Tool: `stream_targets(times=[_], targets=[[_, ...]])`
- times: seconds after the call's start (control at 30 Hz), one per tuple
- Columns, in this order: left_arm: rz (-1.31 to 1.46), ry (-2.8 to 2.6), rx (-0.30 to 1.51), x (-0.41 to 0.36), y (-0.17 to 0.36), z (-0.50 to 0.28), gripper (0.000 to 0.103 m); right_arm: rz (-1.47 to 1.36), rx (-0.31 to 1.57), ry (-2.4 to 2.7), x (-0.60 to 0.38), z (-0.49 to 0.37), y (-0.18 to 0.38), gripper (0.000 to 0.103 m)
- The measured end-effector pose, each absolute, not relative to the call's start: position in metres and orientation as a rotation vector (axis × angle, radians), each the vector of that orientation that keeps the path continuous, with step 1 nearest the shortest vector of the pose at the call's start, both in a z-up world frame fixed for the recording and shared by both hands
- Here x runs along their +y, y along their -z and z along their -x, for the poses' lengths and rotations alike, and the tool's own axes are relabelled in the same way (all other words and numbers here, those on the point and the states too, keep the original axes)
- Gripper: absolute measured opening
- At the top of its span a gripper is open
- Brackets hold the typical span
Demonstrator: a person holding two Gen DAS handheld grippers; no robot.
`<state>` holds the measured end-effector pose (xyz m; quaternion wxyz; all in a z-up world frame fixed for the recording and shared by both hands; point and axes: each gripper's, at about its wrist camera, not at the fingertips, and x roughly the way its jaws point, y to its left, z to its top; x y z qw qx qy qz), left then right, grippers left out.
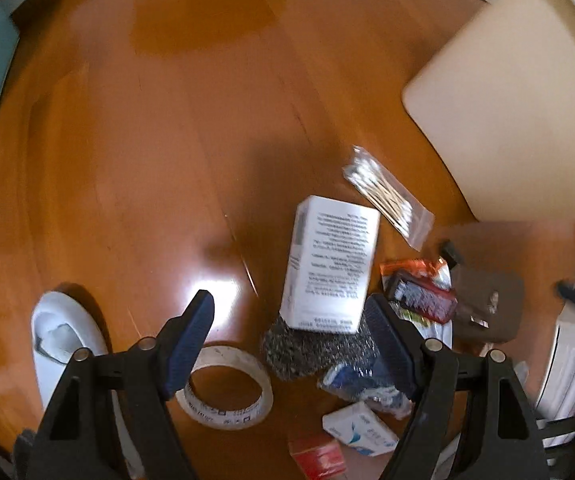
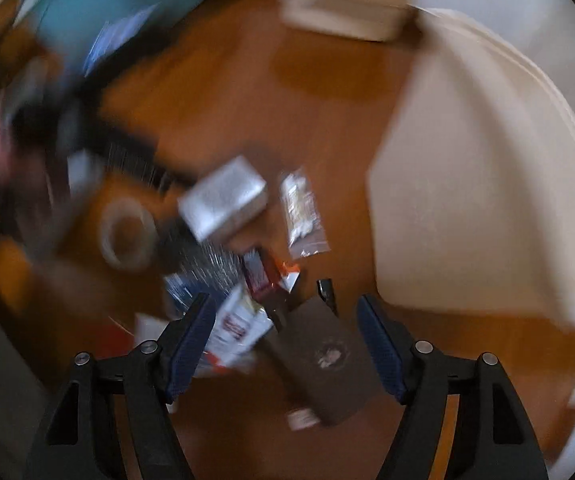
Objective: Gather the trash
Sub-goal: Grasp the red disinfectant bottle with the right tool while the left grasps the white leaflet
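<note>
A pile of trash lies on the wooden floor (image 1: 147,140). In the left wrist view my left gripper (image 1: 289,306) is open above it, over a white printed box (image 1: 329,264) resting on a steel scourer (image 1: 307,350). Around them lie a tape roll (image 1: 227,386), a bag of cotton swabs (image 1: 387,196), a red brush packet (image 1: 421,290), a brown box (image 1: 483,306) and blue and white packets (image 1: 361,424). The right wrist view is blurred. My right gripper (image 2: 285,308) is open above the brown box (image 2: 327,360) and a white wrapper (image 2: 237,330).
A cream panel (image 1: 515,112) stands at the right of the pile and also shows in the right wrist view (image 2: 467,200). A white slipper (image 1: 61,340) lies at the left. A white ribbed object (image 1: 571,372) sits at the far right. A blurred arm (image 2: 15,152) shows on the left.
</note>
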<state>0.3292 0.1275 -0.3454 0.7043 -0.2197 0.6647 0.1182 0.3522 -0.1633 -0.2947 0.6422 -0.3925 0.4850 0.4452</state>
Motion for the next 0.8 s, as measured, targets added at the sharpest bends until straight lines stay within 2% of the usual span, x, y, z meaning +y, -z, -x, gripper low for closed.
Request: stream_targets(times=[0.23,0.3,0.37,0.43,0.57,0.73,0.77,0.8], targets=[[0.545,-0.282,1.522,0.132,0.377,-0.315,0.077,1.294,0.895,-1.129,-0.125,-0.317,0.386,0.072],[0.547,-0.279,1.528,0.131,0.382,-0.314,0.077,1.408,0.879,-1.133,-0.125,-0.316,0.411,0.06],[0.542,-0.265,1.524,0.128,0.384,-0.314,0.077,1.47,0.885,-1.129,-0.124,-0.318,0.427,0.038],[0.521,-0.254,1.516,0.124,0.382,-0.316,0.077,1.468,0.921,-1.139,-0.123,-0.32,0.439,0.034],[0.469,-0.227,1.499,0.114,0.377,-0.327,0.077,1.282,0.977,-1.149,-0.128,-0.334,0.423,0.033],[0.329,-0.172,1.496,0.089,0.38,-0.352,0.077,0.648,1.196,-1.143,-0.177,-0.387,0.364,0.033],[0.306,-0.171,1.499,0.084,0.383,-0.357,0.077,0.567,1.209,-1.143,-0.188,-0.393,0.356,0.029],[0.277,-0.175,1.502,0.078,0.388,-0.363,0.077,0.468,1.214,-1.144,-0.204,-0.399,0.345,0.015]])
